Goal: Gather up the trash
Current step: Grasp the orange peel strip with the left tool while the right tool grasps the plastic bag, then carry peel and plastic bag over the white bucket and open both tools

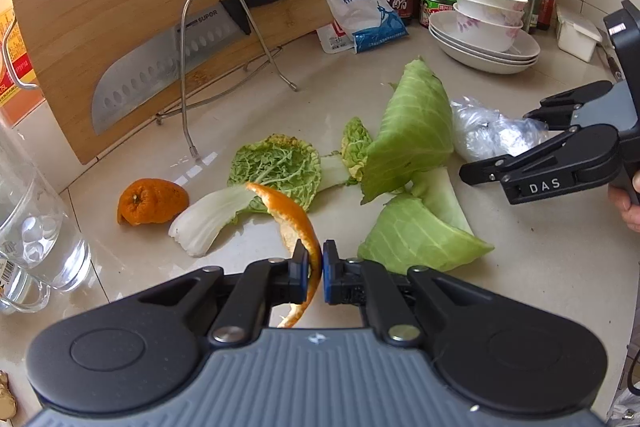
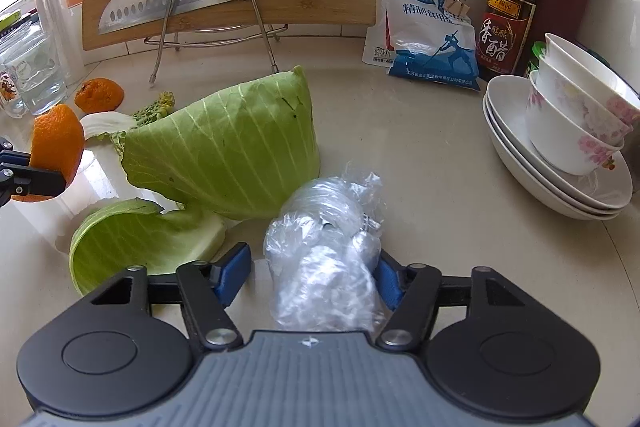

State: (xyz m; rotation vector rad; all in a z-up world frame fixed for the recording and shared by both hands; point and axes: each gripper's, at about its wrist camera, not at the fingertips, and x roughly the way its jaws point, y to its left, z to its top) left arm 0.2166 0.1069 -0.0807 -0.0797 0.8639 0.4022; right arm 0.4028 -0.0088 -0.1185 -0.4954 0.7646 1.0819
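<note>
Left tongs [image 1: 315,265] pinch orange peel [image 1: 294,213]; right tongs [image 2: 310,277] half-open around crumpled plastic [image 2: 326,247]; bowls [image 2: 576,119] stacked on plates [image 2: 560,187].

Both wrist cameras look steeply down, close over the countertop [image 1: 540,267], sharing the cabbage leaves [image 2: 232,143].

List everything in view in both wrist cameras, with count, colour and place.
orange peel strip: one, orange, clamped in left gripper
orange peel dome: one, orange, counter left
cabbage leaves: two, pale green, counter middle
napa leaves: two, green-white, beside the cabbage
plastic wrap: one, clear, between right gripper's fingers
knife: one, steel, on rack
cutting board: one, bamboo, upright behind knife
bowls and plates: stack, white, right
vinegar bottle: one, dark, back
left gripper: black, shut
right gripper: black, partly open
</note>
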